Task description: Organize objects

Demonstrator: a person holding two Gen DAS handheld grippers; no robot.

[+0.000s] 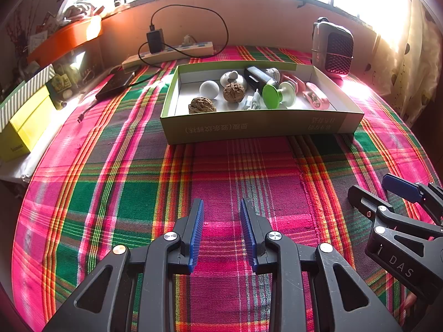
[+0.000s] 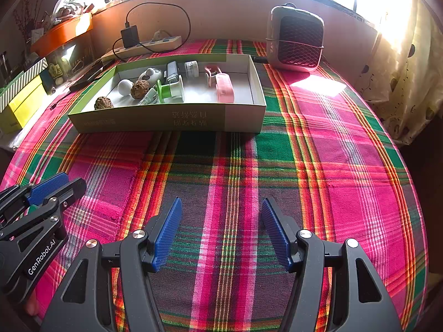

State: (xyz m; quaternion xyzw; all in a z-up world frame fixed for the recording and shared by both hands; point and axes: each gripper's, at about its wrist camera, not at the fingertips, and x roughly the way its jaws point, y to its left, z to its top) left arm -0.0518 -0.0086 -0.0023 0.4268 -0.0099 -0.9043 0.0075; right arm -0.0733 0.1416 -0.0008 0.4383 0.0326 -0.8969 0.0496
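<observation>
A shallow green cardboard box [image 1: 257,128] [image 2: 166,120] stands on the plaid cloth at the far middle. In it lie two walnuts [image 1: 201,105] [image 2: 139,89], a white ball [image 1: 209,89] [image 2: 125,86], a green-capped stopper [image 1: 272,96] [image 2: 169,91], a black bottle [image 1: 259,78], a pink clip [image 1: 317,96] [image 2: 224,88] and other small items. My left gripper [image 1: 222,203] is open and empty, low over the cloth in front of the box. My right gripper [image 2: 221,202] is open and empty beside it, to the right; it also shows in the left wrist view [image 1: 371,188].
A small heater [image 1: 332,48] [image 2: 295,40] stands at the back right. A power strip with a black charger [image 1: 155,40] [image 2: 130,37] lies along the back wall. A yellow box [image 1: 25,127] and an orange tray [image 1: 66,37] sit at the left. A curtain [image 2: 401,83] hangs at right.
</observation>
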